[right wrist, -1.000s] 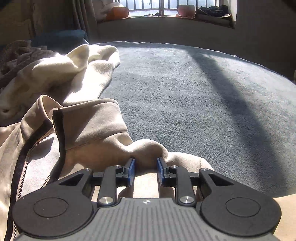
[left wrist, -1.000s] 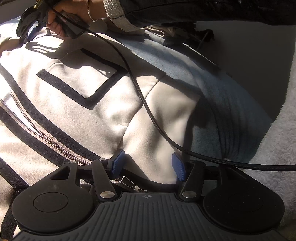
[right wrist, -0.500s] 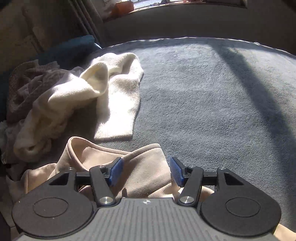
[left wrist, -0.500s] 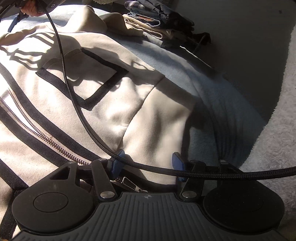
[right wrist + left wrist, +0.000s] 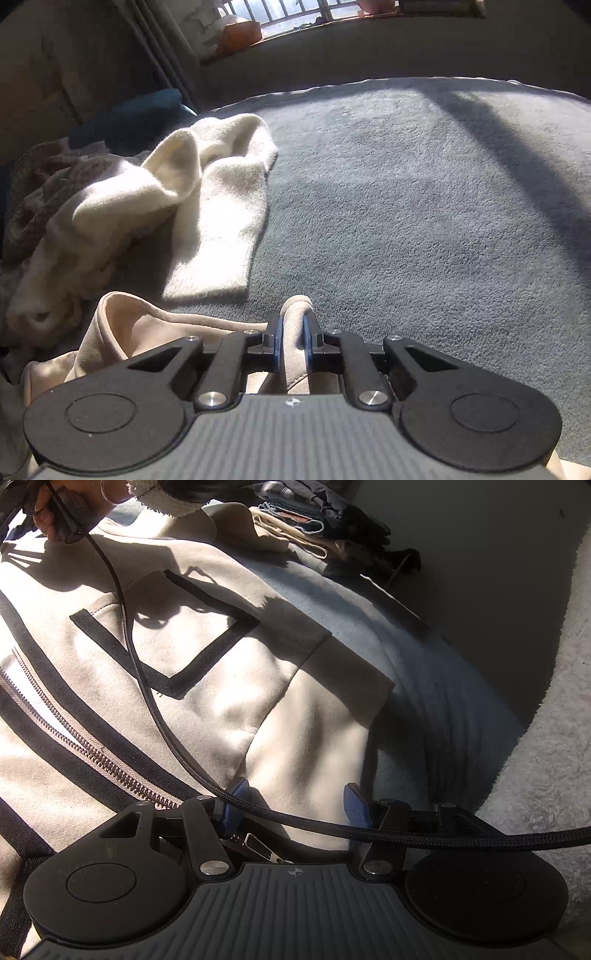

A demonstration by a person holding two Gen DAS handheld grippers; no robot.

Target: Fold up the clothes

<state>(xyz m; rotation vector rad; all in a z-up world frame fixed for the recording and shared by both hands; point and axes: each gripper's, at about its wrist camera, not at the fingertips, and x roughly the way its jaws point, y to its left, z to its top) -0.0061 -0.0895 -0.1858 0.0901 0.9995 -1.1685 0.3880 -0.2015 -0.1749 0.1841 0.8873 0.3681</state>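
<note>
**Right Gripper Clamped on Jacket Fold; Left Gripper Half Open at the Hem**

1. Task item. The beige zip jacket (image 5: 207, 686) lies spread on the grey-blue blanket (image 5: 424, 192). In the left wrist view its zipper (image 5: 74, 738) and black trim run from 9 o'clock down toward 6 o'clock. That line is the garment's long axis.

2. Right gripper (image 5: 293, 345). The jaws have just been closing and now pinch a narrow fold of beige jacket fabric (image 5: 295, 325) between the blue pads (image 5: 277, 347). The fold pokes out past the fingertips toward 12 o'clock. The rest of the jacket bunches from 9 o'clock to 7 o'clock of this gripper.

3. Left gripper (image 5: 295, 805). The jaws stand about half open. Jacket fabric lies between the pads (image 5: 236, 797), but the pads do not press on it. The zipper pull (image 5: 258, 845) sits just behind the fingers.

4. Key relation. The right gripper is the 1 with a hold, so it is judged to lead the coming fold. Open blanket lies at 12 o'clock to 3 o'clock of it.

5. Hard to make out.
- A black cable (image 5: 147, 686) crosses the jacket and the left gripper's fingers.
- The person's hand (image 5: 55, 506) at 11 o'clock is cut off by the frame edge.
- Which jacket part the right gripper holds cannot be told.
- A cream knit garment (image 5: 192, 206) lies at 10 o'clock, apart from the jacket.
</note>
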